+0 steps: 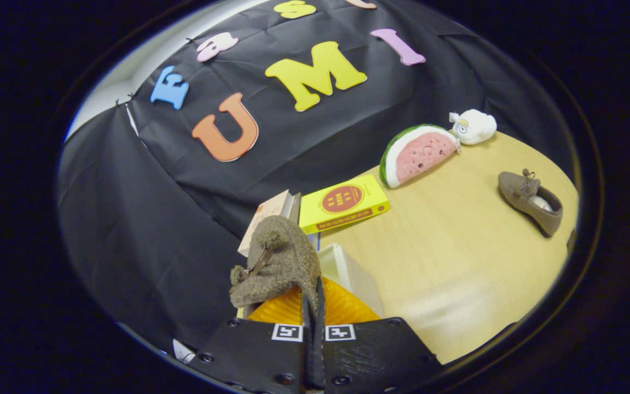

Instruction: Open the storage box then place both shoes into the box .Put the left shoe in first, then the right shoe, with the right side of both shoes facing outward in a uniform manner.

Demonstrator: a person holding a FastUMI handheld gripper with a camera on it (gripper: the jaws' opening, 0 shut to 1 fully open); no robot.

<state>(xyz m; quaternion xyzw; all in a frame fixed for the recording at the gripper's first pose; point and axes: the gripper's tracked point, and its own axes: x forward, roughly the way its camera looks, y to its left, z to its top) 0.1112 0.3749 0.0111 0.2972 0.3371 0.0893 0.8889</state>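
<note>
Brown shoe [279,262] pinched by hand-held gripper [313,306], above storage box [348,268] (other shoe [531,201] well apart)

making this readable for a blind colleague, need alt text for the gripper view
The hand-held gripper has its fingers shut on the edge of a brown shoe, held up above a white box. Beyond, on the wooden table, lie the other brown shoe, a yellow book, a watermelon plush and a white plush.
</note>
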